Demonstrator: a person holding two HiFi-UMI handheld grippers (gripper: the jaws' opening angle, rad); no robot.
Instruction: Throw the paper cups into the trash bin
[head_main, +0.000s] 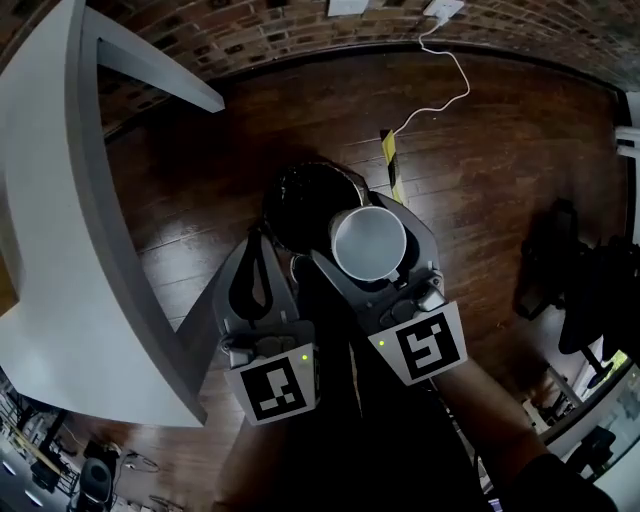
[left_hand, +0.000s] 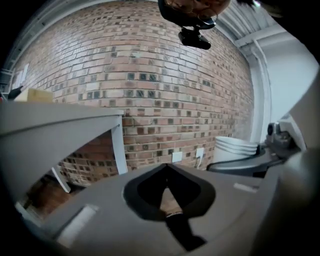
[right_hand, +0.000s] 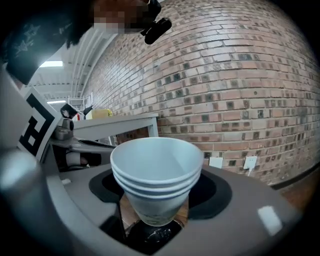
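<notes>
A stack of nested white paper cups (head_main: 368, 243) stands upright between the jaws of my right gripper (head_main: 372, 238), which is shut on it. In the right gripper view the cups (right_hand: 156, 172) fill the middle, between the grey jaws of the right gripper (right_hand: 157, 187). Directly below sits the round black trash bin (head_main: 305, 195), partly hidden by the cups, and its dark opening (right_hand: 150, 239) shows under the stack. My left gripper (head_main: 262, 245) hangs beside it on the left, jaws meeting at the tips with nothing between them. The left gripper view shows the left gripper (left_hand: 166, 167) and the cups (left_hand: 235, 149) at the right.
A white table (head_main: 60, 250) runs along the left, close to my left gripper. A brick wall (left_hand: 150, 90) stands ahead with sockets and a white cable (head_main: 445, 70) trailing over the wooden floor. Dark objects (head_main: 565, 280) lie at the right.
</notes>
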